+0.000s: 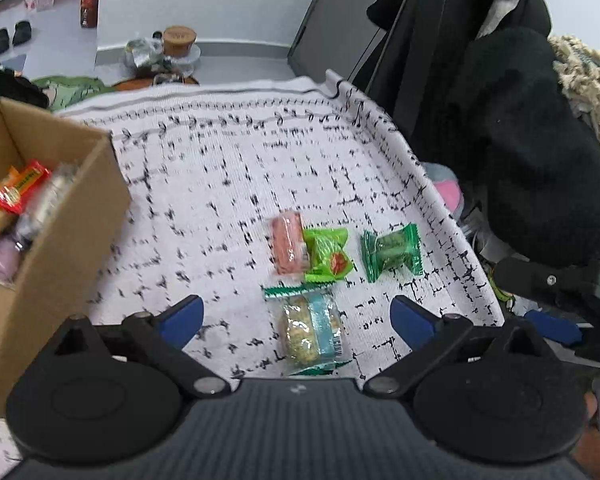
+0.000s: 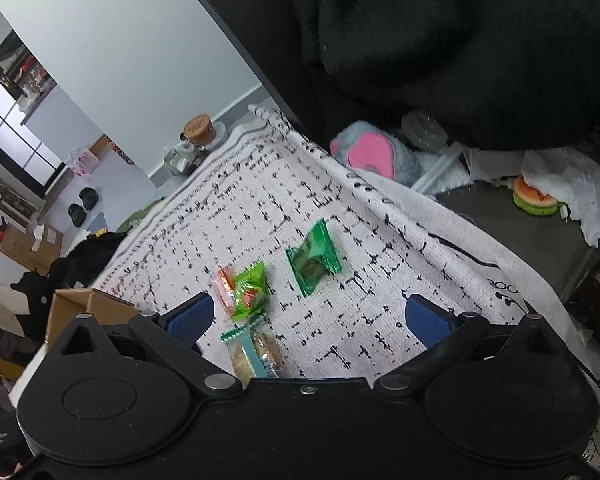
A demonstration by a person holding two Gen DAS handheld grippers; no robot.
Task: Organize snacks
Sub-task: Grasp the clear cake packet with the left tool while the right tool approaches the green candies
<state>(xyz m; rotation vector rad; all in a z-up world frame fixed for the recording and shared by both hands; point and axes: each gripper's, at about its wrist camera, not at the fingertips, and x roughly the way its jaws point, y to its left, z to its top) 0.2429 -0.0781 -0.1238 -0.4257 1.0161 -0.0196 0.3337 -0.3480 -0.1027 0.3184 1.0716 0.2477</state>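
Observation:
Several wrapped snacks lie on a white cloth with black marks (image 1: pixel 228 184): a pink packet (image 1: pixel 288 246), a light green packet (image 1: pixel 327 254) overlapping it, a dark green packet (image 1: pixel 392 252) to the right, and a clear cookie packet (image 1: pixel 312 326) nearest me. My left gripper (image 1: pixel 298 318) is open and empty, its jaws either side of the cookie packet, above it. My right gripper (image 2: pixel 310 316) is open and empty above the cloth; the cookie packet (image 2: pixel 256 354), light green packet (image 2: pixel 252 292) and dark green packet (image 2: pixel 314 264) lie ahead of it.
A cardboard box (image 1: pixel 60 240) holding several snacks stands at the left; its corner shows in the right wrist view (image 2: pixel 88 304). Dark clothing (image 1: pixel 532 152) and a black panel (image 1: pixel 340 24) border the cloth at the right. A jar with a wooden lid (image 1: pixel 179 40) stands beyond the far edge.

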